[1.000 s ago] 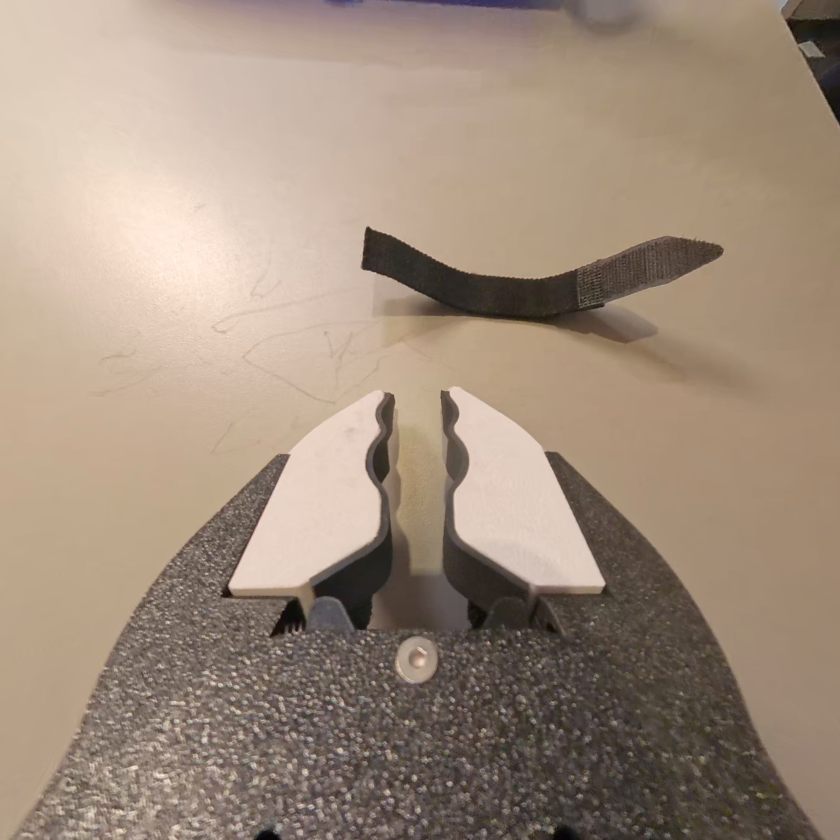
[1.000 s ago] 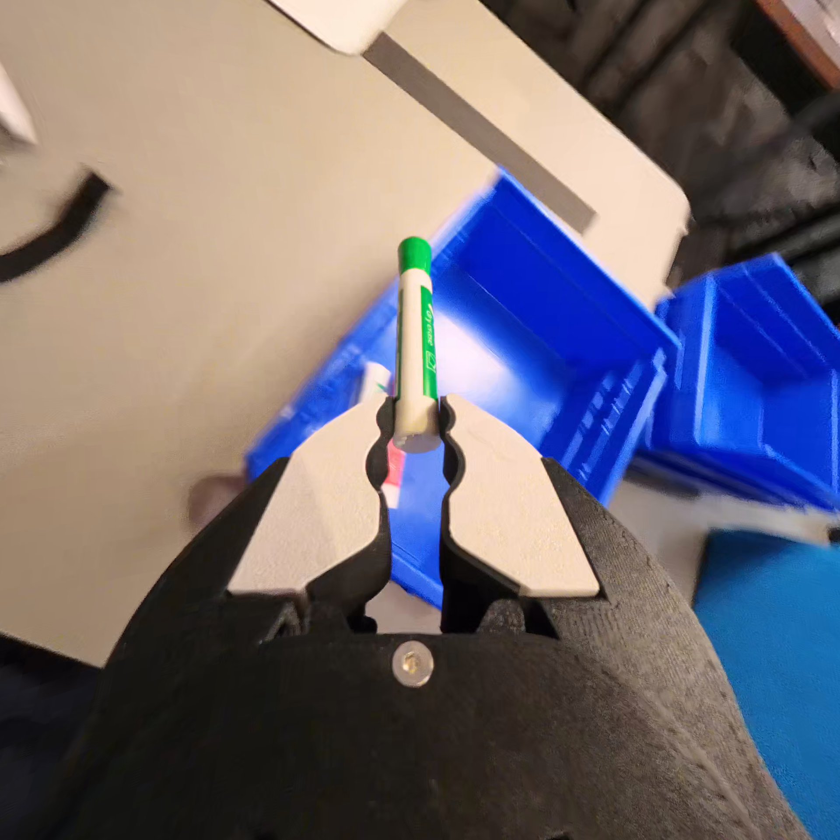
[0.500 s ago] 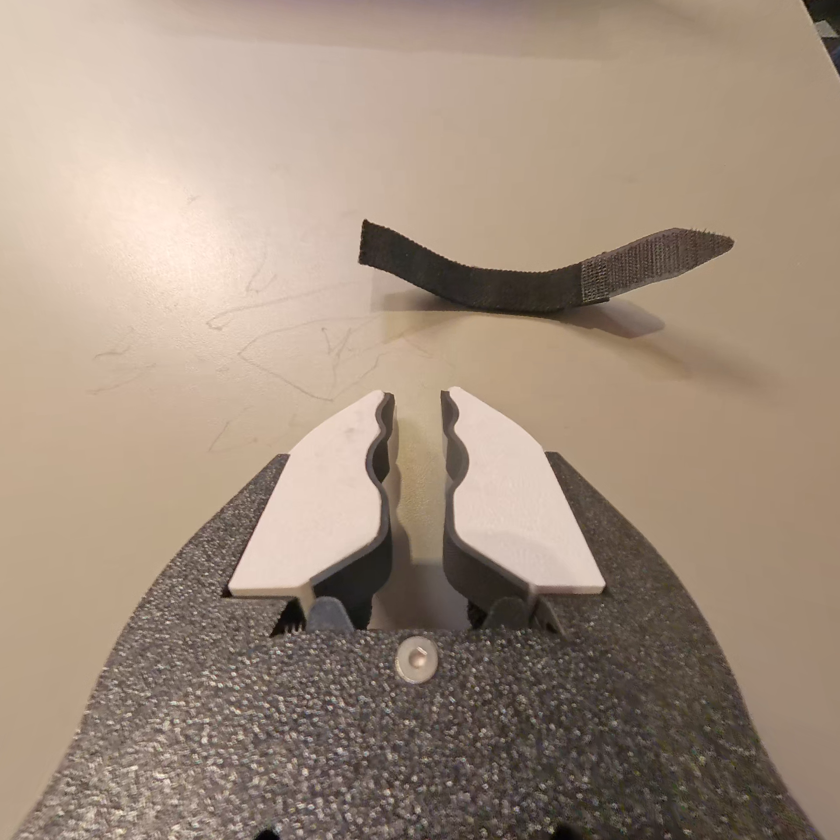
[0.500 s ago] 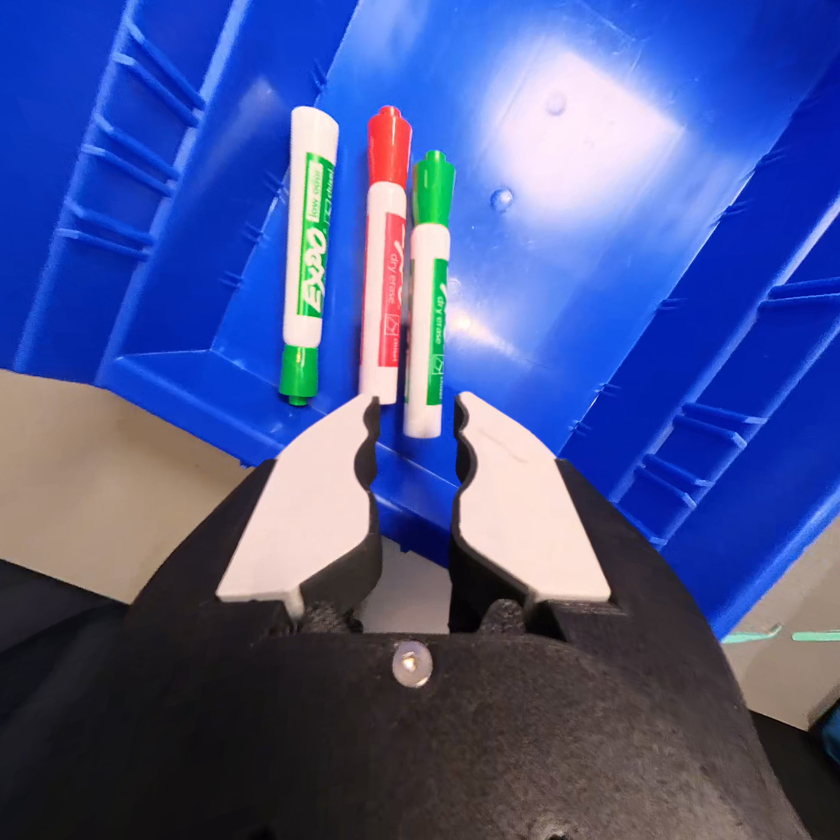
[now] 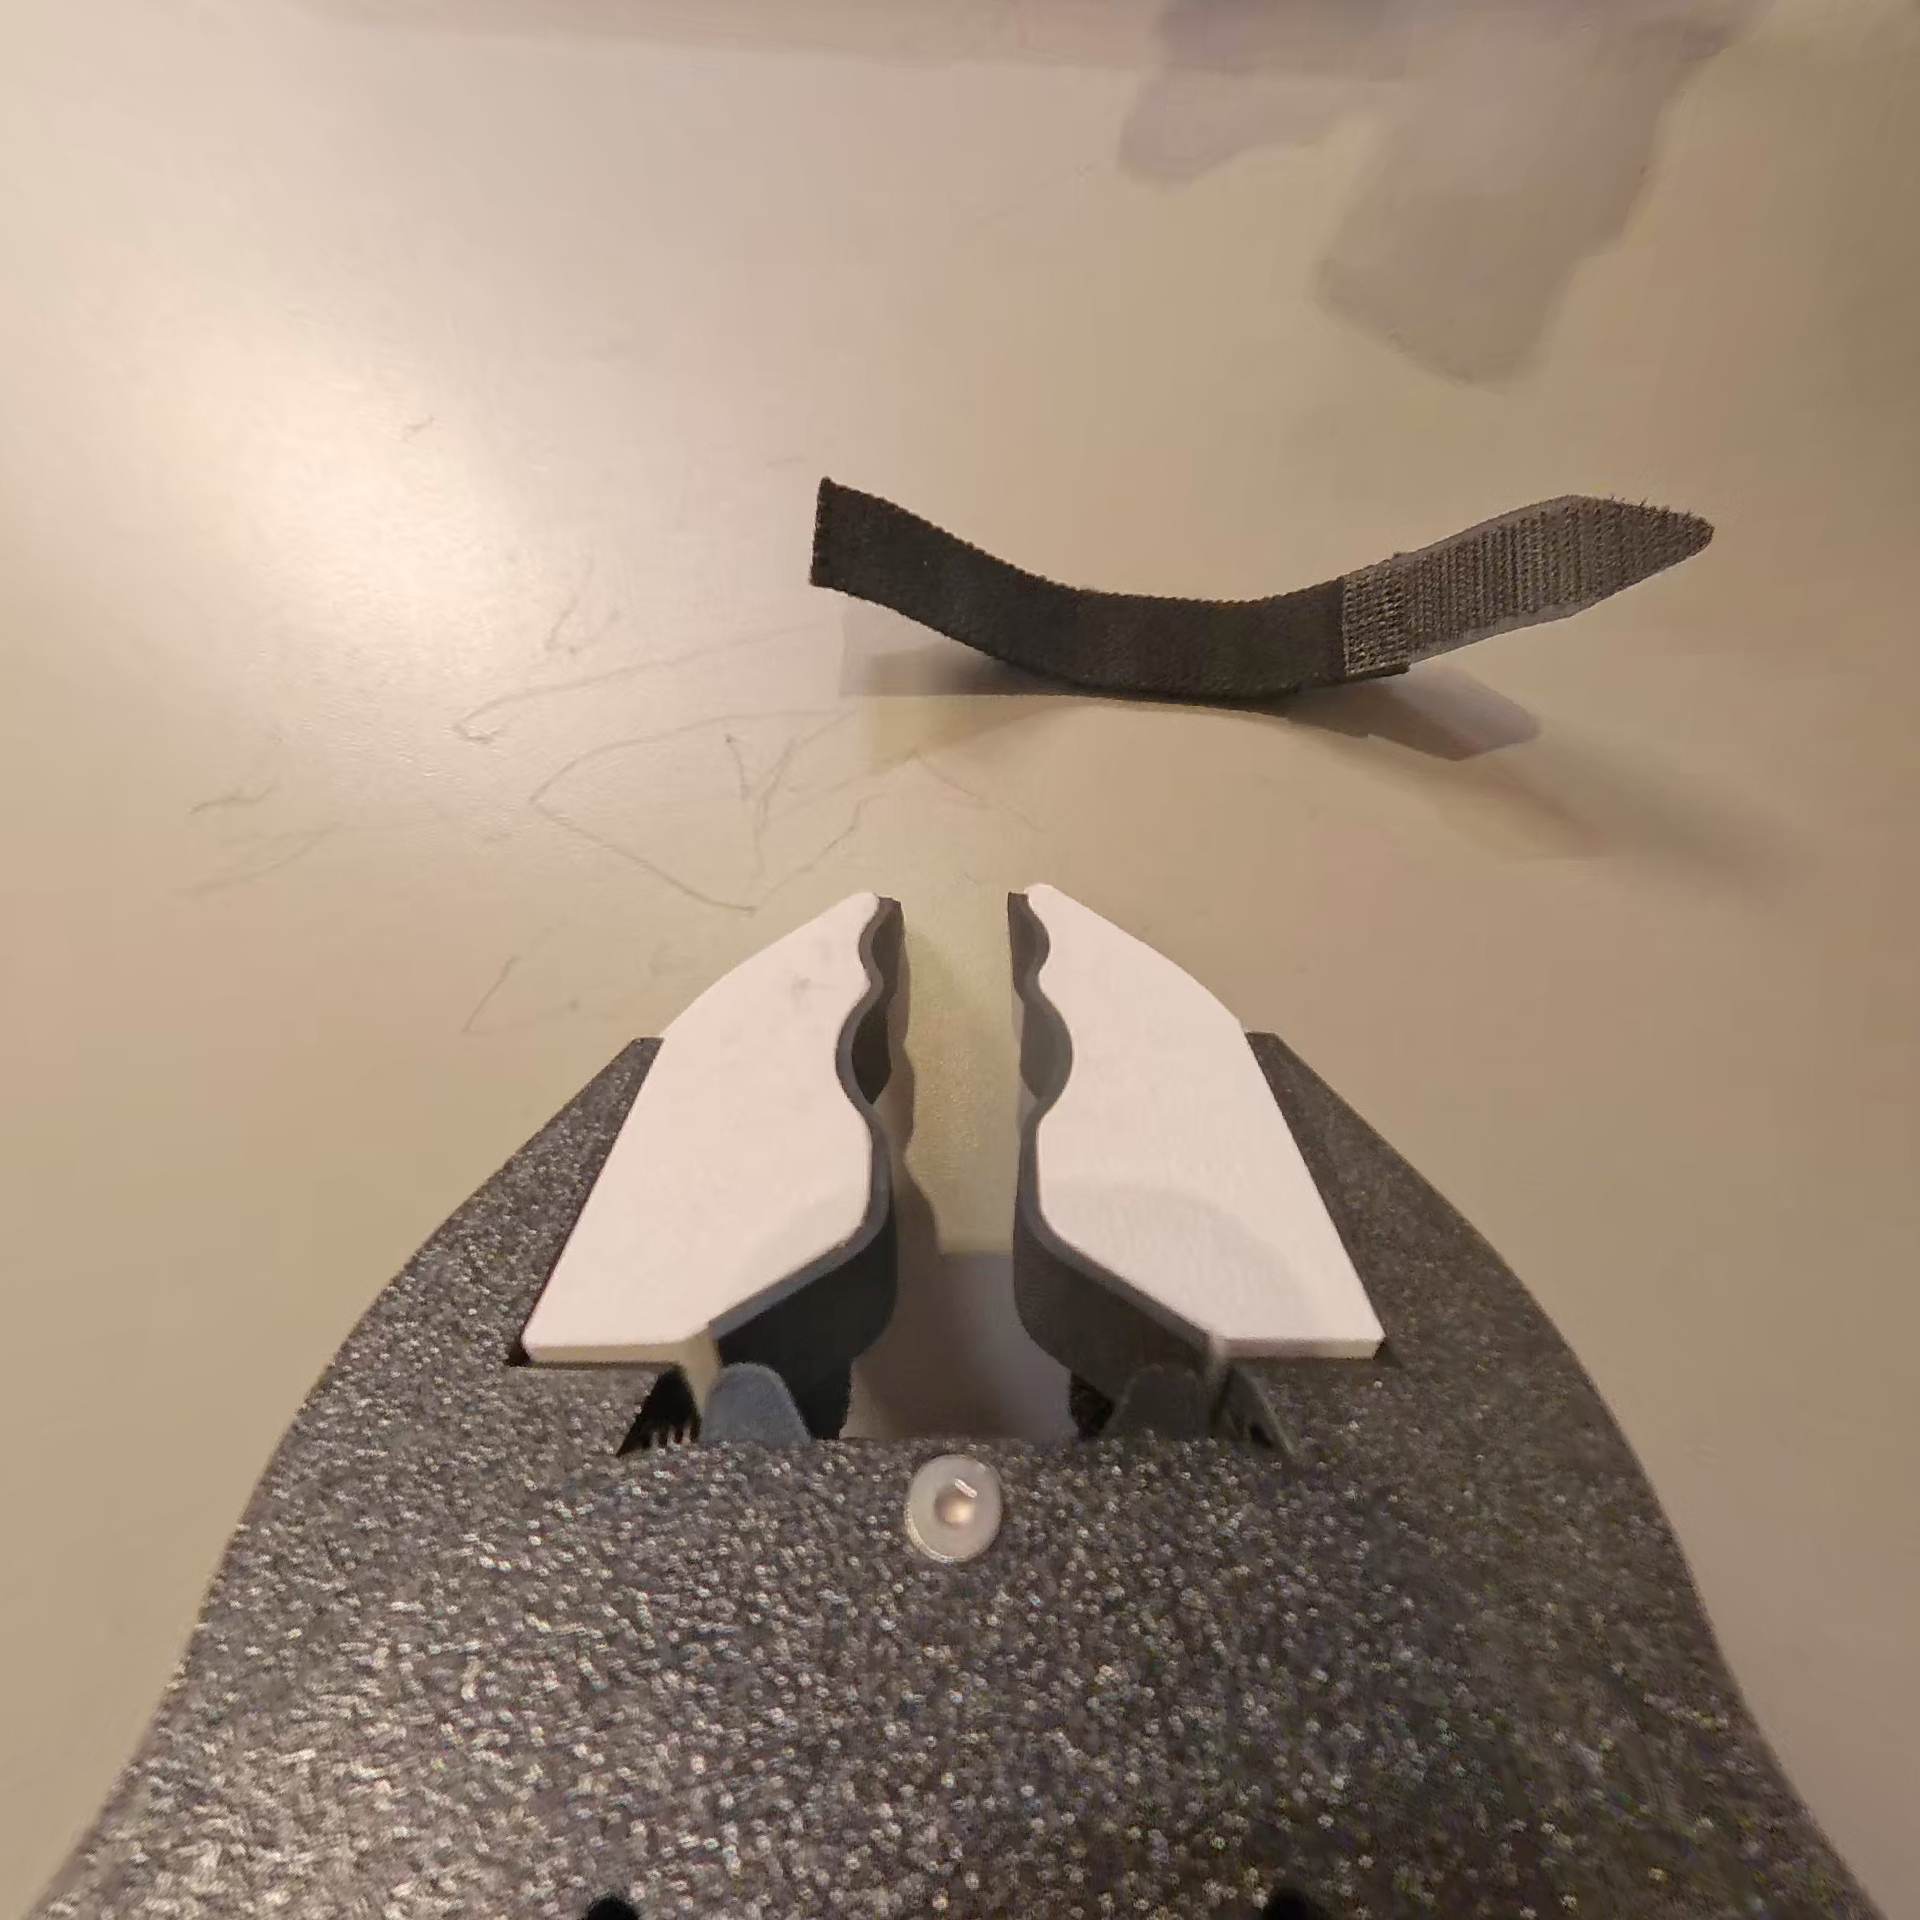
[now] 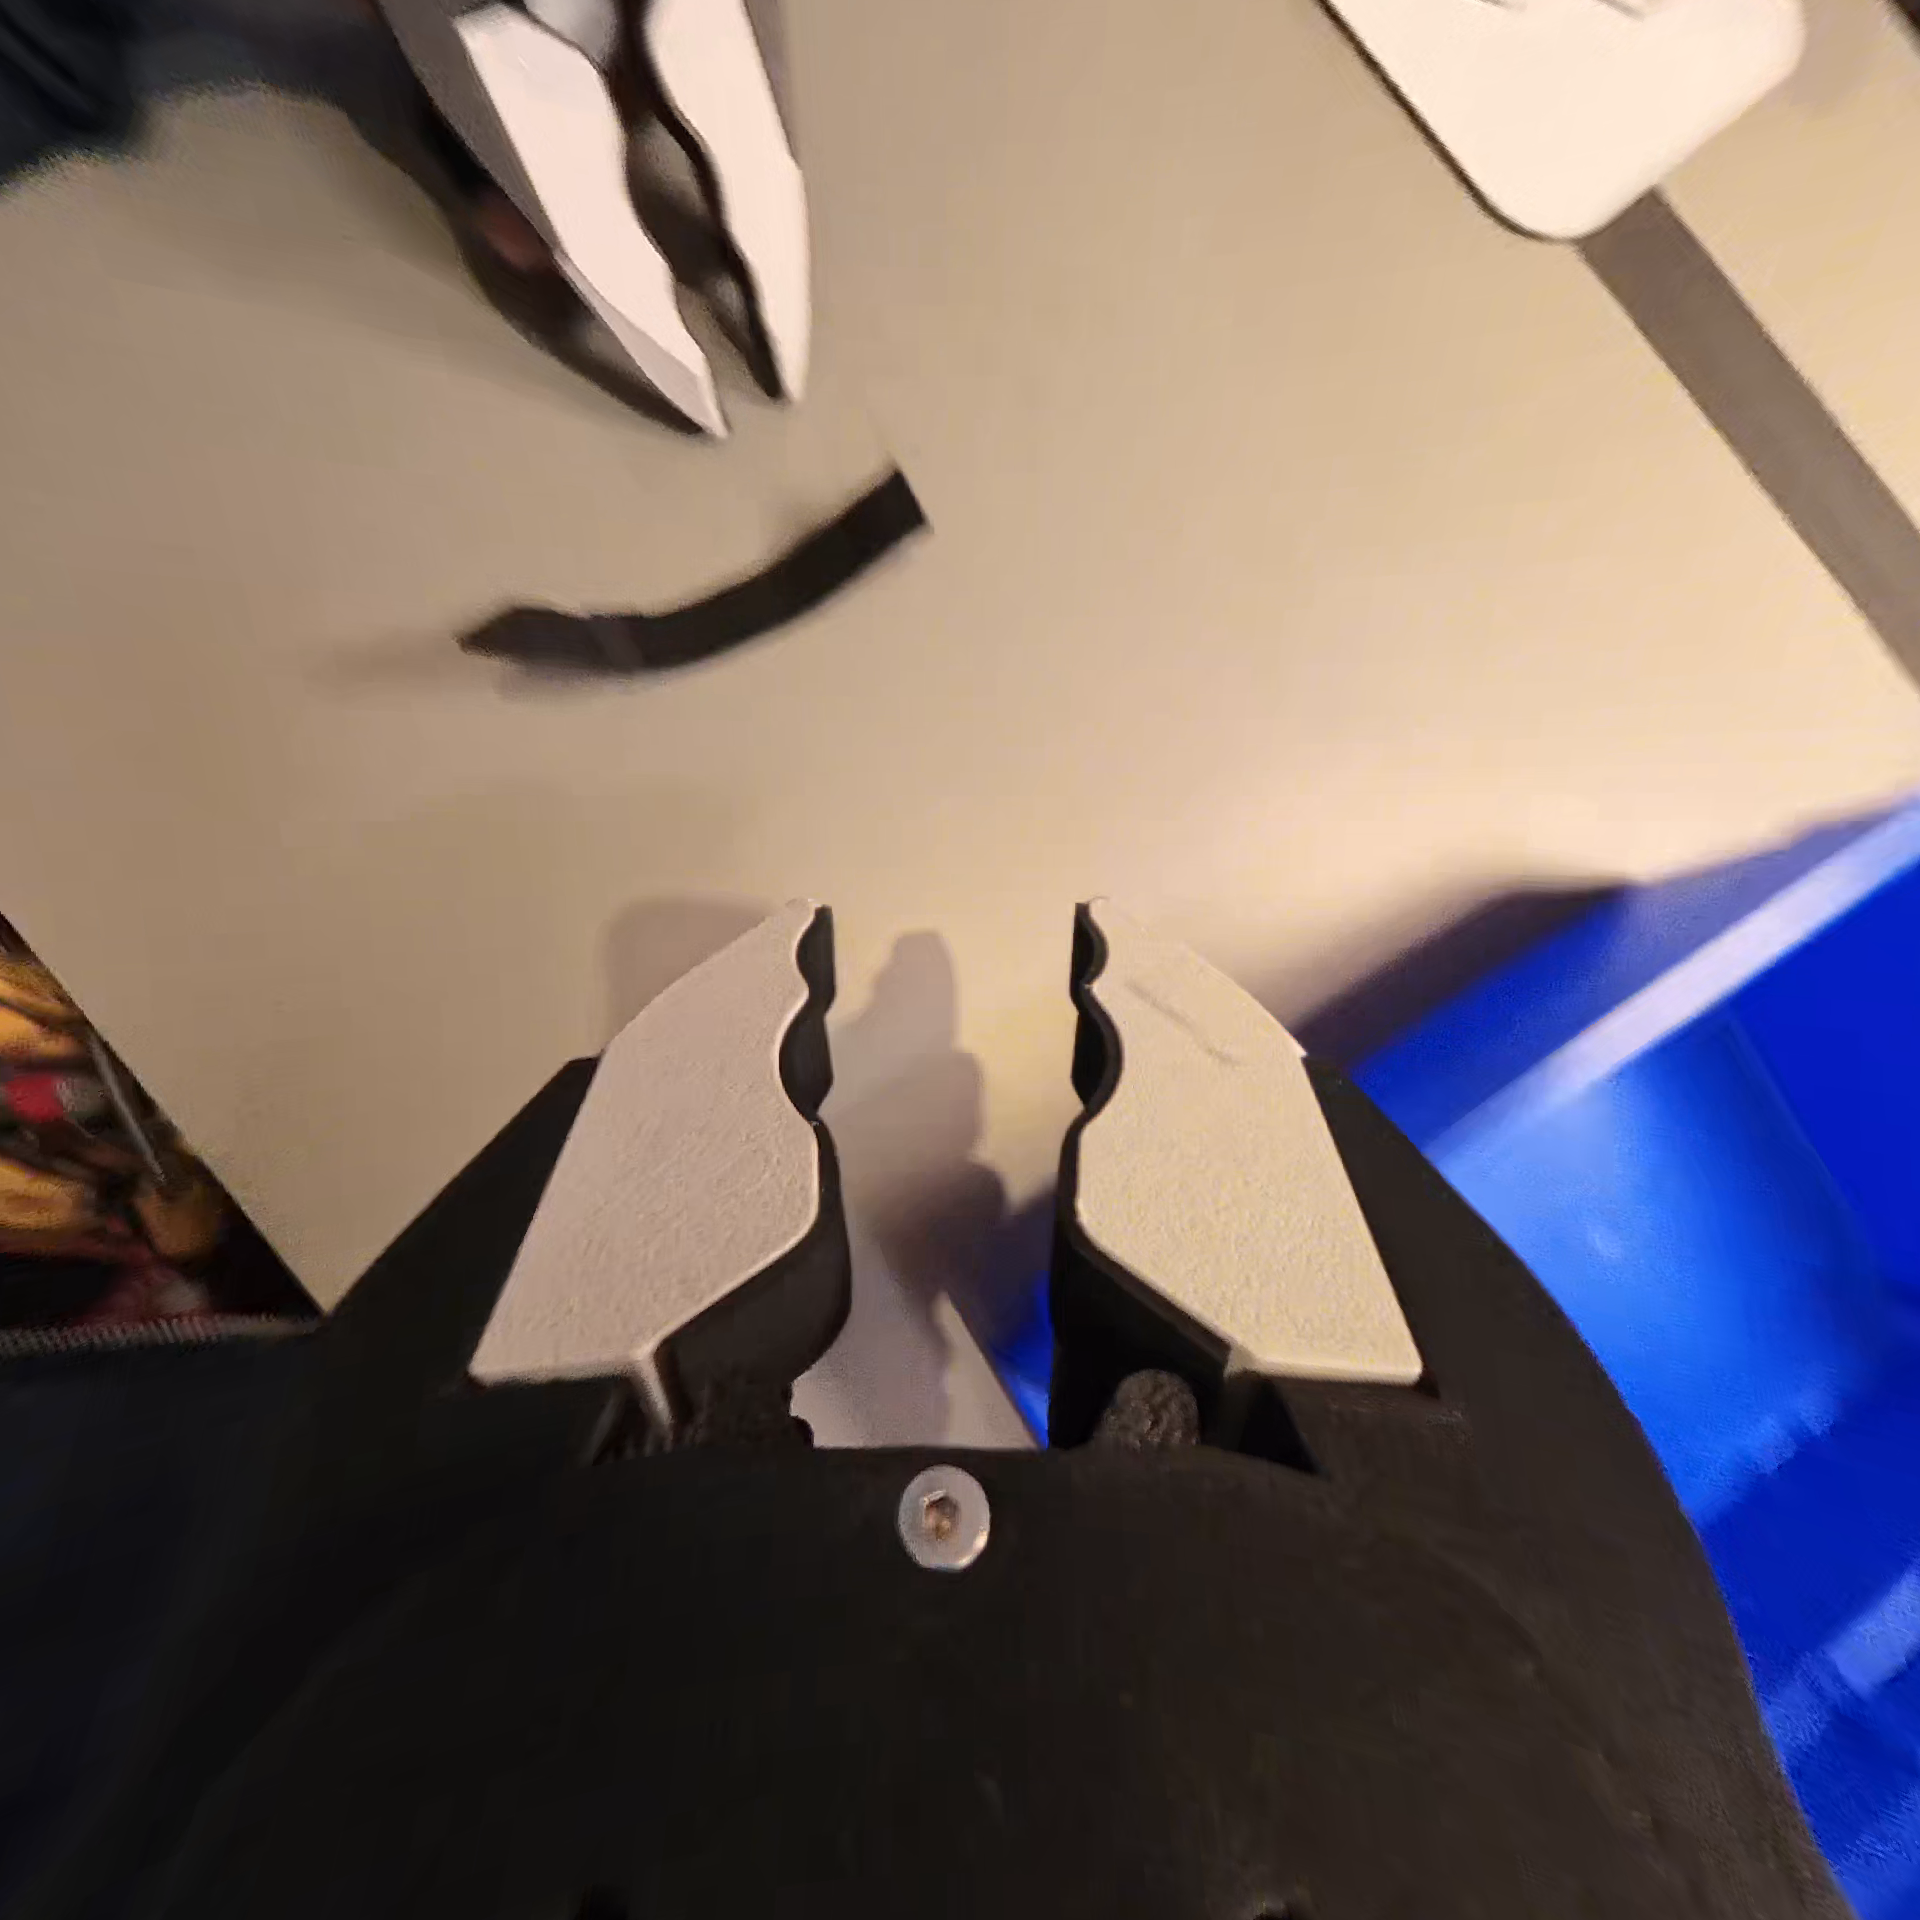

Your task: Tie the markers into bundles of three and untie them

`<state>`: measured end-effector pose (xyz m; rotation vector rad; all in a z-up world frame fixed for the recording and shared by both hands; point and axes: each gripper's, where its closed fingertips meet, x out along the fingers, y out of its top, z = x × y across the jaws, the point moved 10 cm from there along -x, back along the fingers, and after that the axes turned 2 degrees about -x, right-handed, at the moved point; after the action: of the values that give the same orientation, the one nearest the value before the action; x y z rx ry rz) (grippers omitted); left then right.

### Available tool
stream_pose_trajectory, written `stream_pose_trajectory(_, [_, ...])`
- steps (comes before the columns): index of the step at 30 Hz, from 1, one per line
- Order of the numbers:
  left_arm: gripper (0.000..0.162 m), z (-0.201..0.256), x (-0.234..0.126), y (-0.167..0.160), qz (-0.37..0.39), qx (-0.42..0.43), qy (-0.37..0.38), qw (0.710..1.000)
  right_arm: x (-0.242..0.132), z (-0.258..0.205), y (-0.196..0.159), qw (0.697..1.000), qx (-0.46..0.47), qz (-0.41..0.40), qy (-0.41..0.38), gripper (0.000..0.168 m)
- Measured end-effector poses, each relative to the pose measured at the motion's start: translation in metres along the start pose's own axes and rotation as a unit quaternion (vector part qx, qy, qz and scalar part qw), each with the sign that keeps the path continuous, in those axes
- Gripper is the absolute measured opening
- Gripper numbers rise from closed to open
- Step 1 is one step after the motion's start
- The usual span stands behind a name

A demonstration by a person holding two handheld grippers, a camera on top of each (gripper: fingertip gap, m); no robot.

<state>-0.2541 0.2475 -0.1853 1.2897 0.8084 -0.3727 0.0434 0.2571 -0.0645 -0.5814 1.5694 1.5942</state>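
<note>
The black hook-and-loop strap [image 5: 1226,623] is lying loose on the beige table [image 5: 416,416], sagging in the middle with both ends curling up off the surface. The left gripper [image 5: 954,906] is sitting low just short of it, fingers slightly parted with nothing between them; the strap's long axis is running crosswise to those fingers, a little ahead and off to the right. The right gripper [image 6: 951,914] is hovering farther back, over the table edge beside the blue bin [image 6: 1662,1195], spread wider and also empty. From its view the strap is lying ahead and to the left, close under the left gripper's tips. No markers are showing anywhere, so I'd judge the left gripper the nearer one for picking the strap up
</note>
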Motion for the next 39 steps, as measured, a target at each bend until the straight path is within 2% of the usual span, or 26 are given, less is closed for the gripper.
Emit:
stream_pose_trajectory(3, [0.021,0.001,0.000,0.000,0.001,0.003,0.005,1.000,0.061,-0.005,0.025,0.998,0.031,-0.005,0.055,0.048])
stream_pose_trajectory(6, [0.021,0.002,-0.001,0.000,0.003,0.006,0.009,1.000,0.122,0.004,0.029,0.991,0.079,-0.041,0.102,0.064])
stream_pose_trajectory(9, [0.021,0.003,-0.002,0.000,0.007,0.008,0.007,1.000,0.155,0.010,0.030,0.979,0.121,-0.036,0.158,0.066])
stream_pose_trajectory(12, [0.021,0.000,-0.001,0.000,0.005,-0.003,-0.003,1.000,0.163,0.007,0.040,0.970,0.134,-0.003,0.202,0.047])
stream_pose_trajectory(14, [0.021,-0.001,-0.002,0.000,0.006,-0.008,-0.009,1.000,0.165,0.002,0.046,0.970,0.121,0.002,0.211,0.019])
stream_pose_trajectory(15, [0.021,-0.001,-0.002,0.000,0.008,-0.008,-0.011,1.000,0.164,0.001,0.048,0.973,0.110,-0.001,0.201,0.007])
stream_pose_trajectory(16, [0.021,-0.001,-0.003,0.000,0.011,-0.009,-0.011,1.000,0.160,0.001,0.050,0.977,0.100,0.000,0.188,0.003])
stream_pose_trajectory(19, [0.021,0.000,-0.002,0.000,0.011,-0.007,-0.008,1.000,0.133,0.007,0.054,0.983,0.085,0.025,0.159,0.003])
stream_pose_trajectory(22, [0.021,0.000,-0.001,0.000,0.005,-0.004,-0.005,1.000,0.080,0.026,0.055,0.991,0.079,0.066,0.089,0.002])
stream_pose_trajectory(25, [0.021,0.000,-0.001,0.000,0.003,-0.004,-0.005,1.000,0.007,0.067,0.046,0.992,0.069,0.095,-0.044,0.003])
stream_pose_trajectory(28, [0.021,0.000,0.000,0.000,0.001,-0.005,-0.005,1.000,-0.052,0.116,0.024,0.982,0.025,0.030,-0.185,0.003])
stream_pose_trajectory(30, [0.021,0.000,0.000,0.000,-0.002,-0.004,-0.003,1.000,-0.071,0.147,0.007,0.973,-0.013,-0.040,-0.227,0.003])
stream_pose_trajectory(34, [0.021,0.000,0.001,0.000,-0.004,-0.002,0.005,1.000,-0.063,0.194,-0.024,0.956,-0.095,-0.166,-0.222,0.003])
stream_pose_trajectory(37, [0.021,0.000,0.001,0.000,-0.004,-0.001,0.015,1.000,-0.030,0.213,-0.042,0.928,-0.185,-0.248,-0.207,0.003])
stream_pose_trajectory(39, [0.021,0.000,0.001,0.000,-0.005,-0.001,0.020,1.000,-0.005,0.221,-0.050,0.911,-0.240,-0.273,-0.196,0.003])
